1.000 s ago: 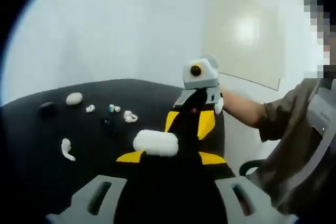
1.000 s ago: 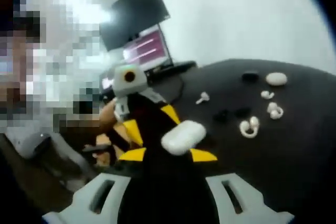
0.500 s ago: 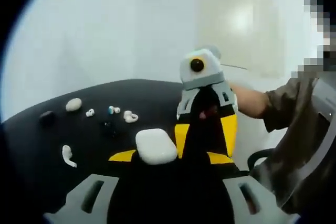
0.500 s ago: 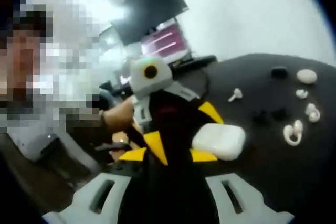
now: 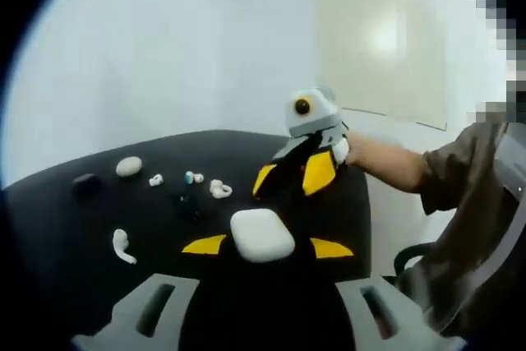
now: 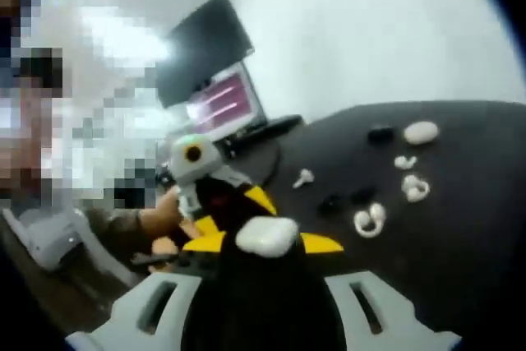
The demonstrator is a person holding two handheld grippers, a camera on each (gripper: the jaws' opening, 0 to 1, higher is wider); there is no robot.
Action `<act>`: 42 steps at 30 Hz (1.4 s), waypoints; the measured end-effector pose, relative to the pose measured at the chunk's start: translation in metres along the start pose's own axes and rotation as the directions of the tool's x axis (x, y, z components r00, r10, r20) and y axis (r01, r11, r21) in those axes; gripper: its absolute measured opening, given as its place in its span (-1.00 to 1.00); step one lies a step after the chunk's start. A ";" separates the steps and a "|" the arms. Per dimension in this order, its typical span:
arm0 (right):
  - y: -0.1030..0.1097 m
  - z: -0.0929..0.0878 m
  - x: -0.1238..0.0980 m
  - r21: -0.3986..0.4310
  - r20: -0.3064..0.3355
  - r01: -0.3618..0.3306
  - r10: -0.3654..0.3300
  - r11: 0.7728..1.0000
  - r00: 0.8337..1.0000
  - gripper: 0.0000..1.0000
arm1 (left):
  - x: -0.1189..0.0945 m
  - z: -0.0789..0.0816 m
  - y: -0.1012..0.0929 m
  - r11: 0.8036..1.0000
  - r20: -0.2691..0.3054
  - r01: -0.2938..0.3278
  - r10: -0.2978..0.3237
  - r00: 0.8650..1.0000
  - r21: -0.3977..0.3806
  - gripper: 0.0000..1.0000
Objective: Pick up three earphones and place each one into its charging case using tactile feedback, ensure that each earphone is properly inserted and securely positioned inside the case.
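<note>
My left gripper (image 5: 261,246) is shut on a closed white charging case (image 5: 261,234), held above the black table (image 5: 74,269). The right gripper (image 5: 283,187), black and yellow, reaches in from the right and points at the case from just behind it; I see no gap between its fingers. From the right gripper view the same case (image 6: 265,234) sits right before my right gripper (image 6: 261,244), with the left gripper (image 6: 238,215) behind it. Loose on the table lie a white stem earphone (image 5: 122,246), a white clip earphone (image 5: 219,190) and small earbuds (image 5: 193,177).
Farther back on the table are a white oval case (image 5: 129,167) and a black case (image 5: 85,182). A monitor (image 6: 215,71) and keyboard (image 6: 263,129) stand at the table's edge. A person's arm (image 5: 386,166) and body are at the right.
Half a second ago the two grippers were close together at the case; the right gripper has since drawn back from it. The case stays in the left gripper.
</note>
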State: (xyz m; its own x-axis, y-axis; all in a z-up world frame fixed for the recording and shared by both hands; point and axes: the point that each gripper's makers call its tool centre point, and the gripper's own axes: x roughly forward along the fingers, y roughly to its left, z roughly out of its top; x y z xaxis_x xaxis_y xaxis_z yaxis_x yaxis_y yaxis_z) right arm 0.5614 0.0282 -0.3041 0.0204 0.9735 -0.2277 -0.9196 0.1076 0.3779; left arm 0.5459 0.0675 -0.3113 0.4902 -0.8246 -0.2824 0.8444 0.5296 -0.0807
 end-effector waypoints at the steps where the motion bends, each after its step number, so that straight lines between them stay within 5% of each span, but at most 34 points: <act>1: -0.002 -0.006 0.001 -0.008 -0.020 0.010 -0.010 1.000 1.000 -0.30 | 0.001 -0.001 0.000 1.000 -0.010 0.000 0.000 1.000 -0.001 -0.30; 3: -0.001 -0.004 0.001 -0.080 -0.012 0.023 -0.024 0.997 1.000 -0.31 | 0.000 0.000 0.000 1.000 -0.018 0.004 -0.004 1.000 -0.001 -0.30; 9: 0.004 -0.006 0.003 -0.076 -0.016 0.005 -0.006 0.997 1.000 -0.30 | 0.005 0.002 0.002 0.999 -0.044 0.003 -0.004 0.999 -0.035 -0.35; 12: 0.008 -0.008 0.004 -0.100 -0.025 -0.019 0.017 0.995 1.000 -0.28 | 0.005 -0.003 0.006 0.998 -0.081 -0.025 0.030 0.996 0.057 -0.39; 19: 0.031 -0.011 0.003 -0.155 -0.036 -0.123 0.118 0.980 0.992 -0.27 | -0.003 -0.001 0.016 0.999 -0.115 -0.027 0.032 0.993 0.047 -0.47; 23: 0.035 -0.012 0.002 -0.177 -0.038 -0.142 0.137 0.974 0.990 -0.26 | -0.012 0.009 0.028 0.999 -0.062 -0.042 0.041 0.997 -0.015 -0.49; 27: 0.032 -0.007 -0.001 -0.163 -0.008 -0.136 0.136 0.977 0.991 -0.27 | -0.012 0.021 0.020 0.993 -0.012 0.050 -0.051 0.999 -0.106 -0.45; 36: 0.029 -0.002 -0.005 -0.184 0.036 -0.113 0.122 0.976 0.992 -0.27 | 0.005 0.002 0.024 0.935 -0.161 0.068 -0.131 0.978 -0.348 -0.43; 42: 0.024 0.005 -0.008 -0.168 0.074 -0.104 0.118 0.980 0.990 -0.27 | 0.009 -0.001 0.019 0.945 -0.160 0.093 -0.149 0.976 -0.315 -0.48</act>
State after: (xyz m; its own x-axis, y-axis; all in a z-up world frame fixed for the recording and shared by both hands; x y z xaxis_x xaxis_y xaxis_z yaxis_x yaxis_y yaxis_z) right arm 0.5414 0.0237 -0.2888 -0.0591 0.9916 -0.1146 -0.9695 -0.0297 0.2433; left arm 0.5661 0.0704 -0.3161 0.3175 -0.8520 -0.4162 0.7753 0.4860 -0.4034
